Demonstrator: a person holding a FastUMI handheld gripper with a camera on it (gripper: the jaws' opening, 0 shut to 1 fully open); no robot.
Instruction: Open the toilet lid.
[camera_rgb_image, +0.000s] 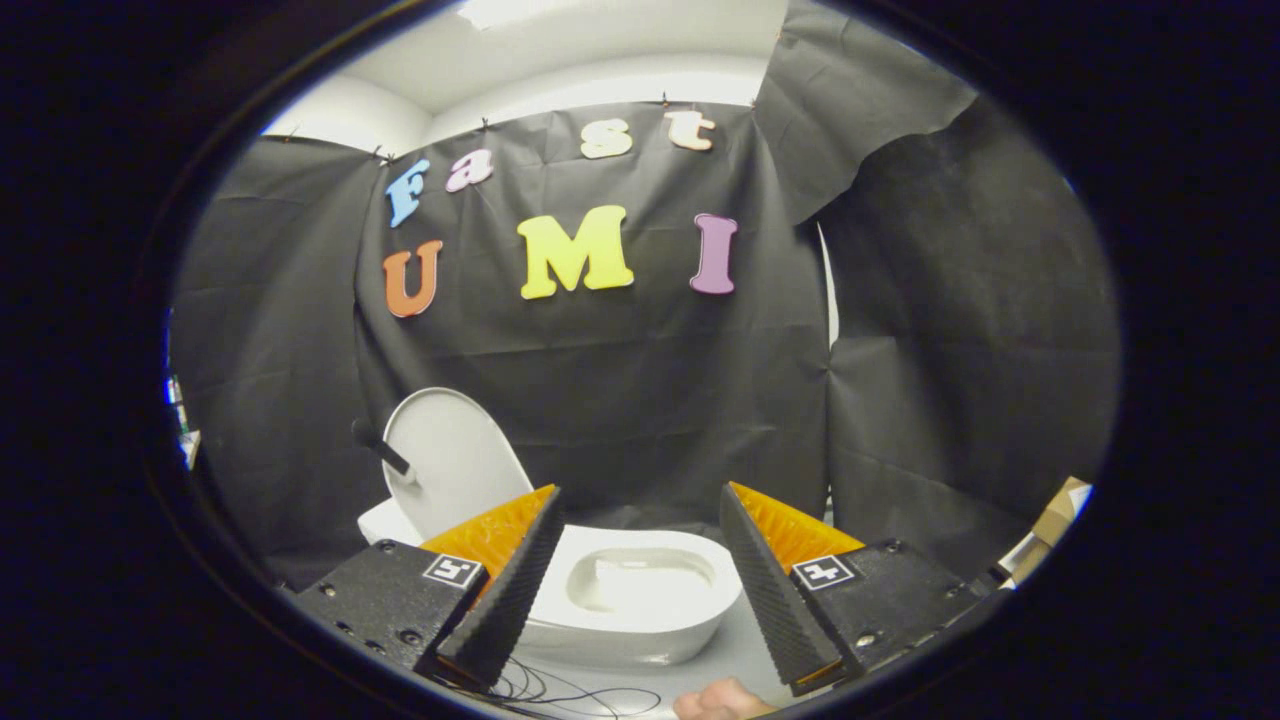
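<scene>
1. Gripper view, markings first: each black finger mount carries a small white square tag with a black blocky pattern, one tag (452, 571) on the left mount and one (823, 572) on the right. They are coded patterns, not words, and I can make out no brand or readable writing on the toilet or the gripper.

2. The gripper (640, 510) stands with its fingers spread wide and nothing between them. The left finger (510, 590) and its partner both have a dark ribbed inner face and an orange outer side, and they touch neither the toilet nor anything else.

3. The toilet (640, 600) sits just beyond the fingers, its white bowl showing in the gap between them, with the seat opening plainly visible.

4. The toilet lid (455, 460) is already raised. It stands nearly upright at the back of the bowl, behind the left finger, leaning toward the black cloth wall (650, 380).

5. A dark rod-like piece (380, 447) juts from beside the lid's left edge; I cannot tell what it is.

6. Thin black wires (560, 692) lie looped on the grey floor in front of the bowl, below the left finger.

7. Part of a hand (722, 700) shows low down near the right finger's base.

8. Cardboard boxes (1055, 520) sit off to the right, well apart from the toilet, partly hidden by the cloth.
</scene>
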